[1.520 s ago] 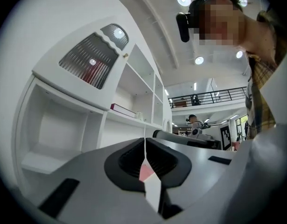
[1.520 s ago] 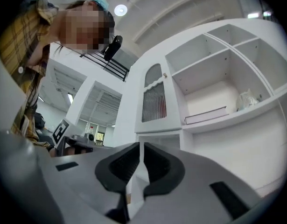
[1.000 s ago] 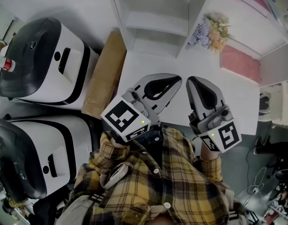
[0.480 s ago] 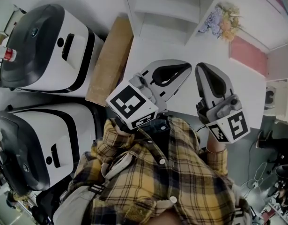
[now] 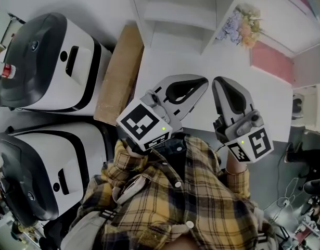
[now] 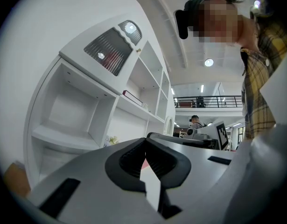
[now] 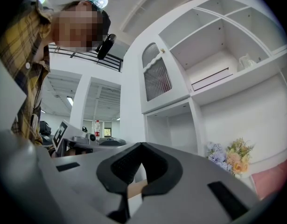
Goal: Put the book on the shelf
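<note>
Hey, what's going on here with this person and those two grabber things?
A person in a plaid shirt holds the left gripper and right gripper side by side over a white table, facing a white shelf. Both are shut and empty. The pink book lies flat on the table near some flowers, not yet picked up.

bare surface (image 5: pixel 162 69) in the middle leaves a way to the open shelf (image 5: pixel 173 14) bays far; flowers (image 5: pixel 242 27) stand far right, a brown board (image 5: pixel 120 72) lines the left edge.
</note>
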`<state>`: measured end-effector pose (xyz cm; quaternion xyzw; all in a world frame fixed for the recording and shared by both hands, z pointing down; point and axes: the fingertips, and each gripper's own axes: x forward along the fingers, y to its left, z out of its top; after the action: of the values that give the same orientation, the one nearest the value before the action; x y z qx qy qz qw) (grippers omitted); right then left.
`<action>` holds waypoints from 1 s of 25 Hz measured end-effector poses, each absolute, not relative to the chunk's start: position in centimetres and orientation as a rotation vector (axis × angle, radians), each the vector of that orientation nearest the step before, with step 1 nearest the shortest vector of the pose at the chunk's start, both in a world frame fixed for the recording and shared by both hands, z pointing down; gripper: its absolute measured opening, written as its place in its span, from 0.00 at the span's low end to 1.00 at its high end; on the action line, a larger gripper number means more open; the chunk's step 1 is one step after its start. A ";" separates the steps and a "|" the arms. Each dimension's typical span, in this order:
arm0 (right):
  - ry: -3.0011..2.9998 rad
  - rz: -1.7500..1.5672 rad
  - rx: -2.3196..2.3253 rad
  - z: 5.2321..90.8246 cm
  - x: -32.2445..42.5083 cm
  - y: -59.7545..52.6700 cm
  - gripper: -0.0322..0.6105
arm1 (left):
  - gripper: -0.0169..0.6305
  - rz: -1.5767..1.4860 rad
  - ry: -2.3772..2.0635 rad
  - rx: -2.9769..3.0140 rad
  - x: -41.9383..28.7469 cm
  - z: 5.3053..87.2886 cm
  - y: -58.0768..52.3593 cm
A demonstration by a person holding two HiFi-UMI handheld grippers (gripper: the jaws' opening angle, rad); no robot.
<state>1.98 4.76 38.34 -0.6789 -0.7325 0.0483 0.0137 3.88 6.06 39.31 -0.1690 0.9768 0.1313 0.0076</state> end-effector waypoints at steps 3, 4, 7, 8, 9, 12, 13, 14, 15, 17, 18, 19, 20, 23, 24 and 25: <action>-2.285 0.151 -2.100 38.6 1.9 4.7 0.08 | 0.06 0.407 3.057 -0.539 3.8 39.5 6.0; -2.285 0.153 -2.097 38.6 1.9 4.6 0.08 | 0.06 0.405 3.059 -0.540 3.8 39.5 6.0; -2.288 0.158 -2.091 38.7 1.6 4.5 0.08 | 0.06 0.407 3.060 -0.533 3.6 39.5 6.2; -2.289 0.161 -2.090 38.7 1.6 4.4 0.08 | 0.06 0.409 3.060 -0.530 3.6 39.4 6.3; -2.289 0.164 -2.091 38.7 1.5 4.4 0.08 | 0.06 0.412 3.060 -0.527 3.5 39.4 6.4; -2.282 0.170 -2.097 38.7 1.6 4.6 0.08 | 0.06 0.389 3.069 -0.529 3.5 39.4 6.7; -2.280 0.171 -2.100 38.7 1.6 4.6 0.08 | 0.06 0.365 3.077 -0.527 3.5 39.4 6.7; -2.279 0.174 -2.103 38.6 1.6 4.7 0.08 | 0.06 0.341 3.085 -0.525 3.6 39.3 6.8; -2.278 0.176 -2.105 38.6 1.6 4.7 0.08 | 0.06 0.320 3.090 -0.528 3.6 39.3 6.8; -2.276 0.175 -2.109 38.5 1.7 4.7 0.08 | 0.06 0.283 3.094 -0.544 3.7 39.2 6.7; -2.273 0.174 -2.111 38.5 1.7 4.8 0.08 | 0.06 0.268 3.095 -0.551 3.7 39.1 6.7; -2.270 0.173 -2.113 38.5 1.8 4.8 0.08 | 0.06 0.256 3.095 -0.556 3.7 39.1 6.7; -2.268 0.173 -2.116 38.5 1.8 4.8 0.08 | 0.06 0.248 3.096 -0.557 3.7 39.0 6.7; -2.270 0.173 -2.119 38.4 1.8 4.8 0.08 | 0.06 0.232 3.095 -0.559 3.6 38.7 6.8; -2.272 0.172 -2.119 38.4 1.8 4.7 0.08 | 0.06 0.226 3.094 -0.563 3.6 38.7 6.8; -2.274 0.170 -2.118 38.4 1.8 4.6 0.08 | 0.06 0.220 3.092 -0.565 3.7 38.6 6.7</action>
<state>1.83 4.57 38.37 -0.6806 -0.7305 0.0546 0.0148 3.65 6.75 38.61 -0.1794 0.9813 0.0699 -0.0046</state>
